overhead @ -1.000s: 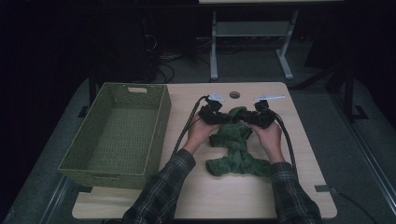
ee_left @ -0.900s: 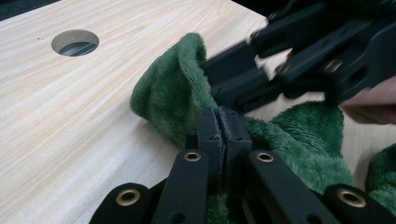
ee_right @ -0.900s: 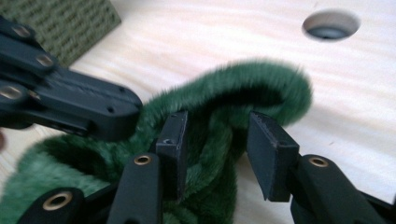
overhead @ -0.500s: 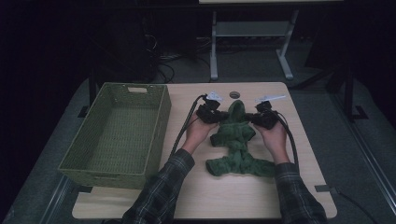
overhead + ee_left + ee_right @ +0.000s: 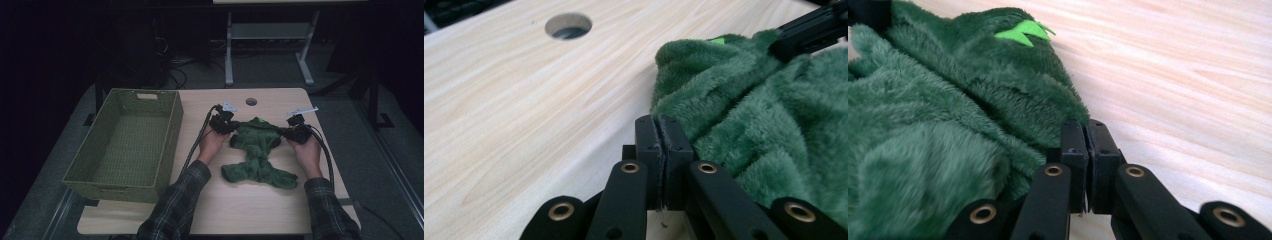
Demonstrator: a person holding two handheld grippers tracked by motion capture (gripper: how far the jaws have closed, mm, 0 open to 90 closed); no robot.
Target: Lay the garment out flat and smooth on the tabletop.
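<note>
A dark green fleece garment point(image 5: 257, 150) with a bright green patch point(image 5: 1023, 31) lies in the middle of the wooden table point(image 5: 240, 210). Its top is stretched between the two grippers. My left gripper point(image 5: 231, 131) is at the upper left corner, and in the left gripper view the jaws point(image 5: 663, 120) are pressed together on the edge of the fleece point(image 5: 764, 115). My right gripper point(image 5: 286, 132) is at the upper right corner. Its jaws point(image 5: 1086, 125) are shut on the edge of the fleece point(image 5: 948, 115). The lower part of the garment lies bunched toward the person.
An empty green woven basket point(image 5: 172, 130) stands on the left part of the table, close to the left forearm. A round cable hole point(image 5: 251, 101) sits behind the garment. Beyond the table's far edge are a metal stand point(image 5: 270, 35) and a dark floor.
Both hands have moved apart, the right one farther to the right. The top of the garment has been pulled wider and flatter between them.
</note>
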